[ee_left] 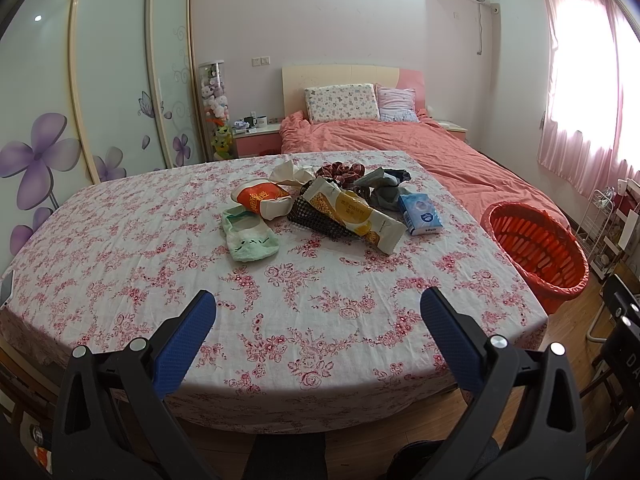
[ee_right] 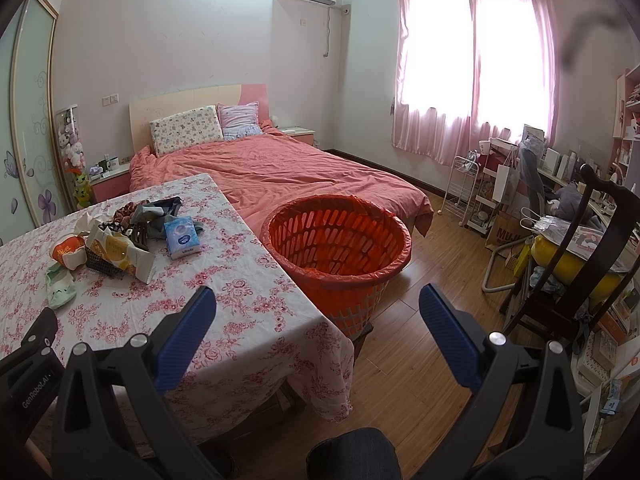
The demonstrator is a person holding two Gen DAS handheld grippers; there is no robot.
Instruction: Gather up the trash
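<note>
Left gripper [ee_left: 318, 312]: jaws spread wide, nothing between the blue pads [ee_left: 186, 338]; it hangs over the near edge of the table [ee_left: 120, 240].
Right gripper [ee_right: 318, 312]: jaws spread wide and empty, over the table's right corner, floor [ee_right: 420, 340] showing between the pads.
Trash pile: a cluster lies toward the far side of the table, well apart from both grippers.
Wrapper [ee_left: 352, 212]: long yellow and white, slanting across the front of the pile over a black beaded thing [ee_left: 316, 222].
Orange packet [ee_left: 260, 196]: left part of the pile, touching a white crumpled piece.
Green sock [ee_left: 250, 240]: nearest item to the left gripper, just beside the orange packet.
Tissue pack [ee_left: 420, 214]: blue, at the pile's right end.
Dark cloth [ee_left: 384, 188]: bunched behind the wrapper.
Basket [ee_right: 340, 248]: red, lined with a red bag, on the floor just beside the table's right edge, between table and bed [ee_right: 280, 168].
Chair [ee_right: 560, 280]: dark wood, right of the basket, amid clutter.
</note>
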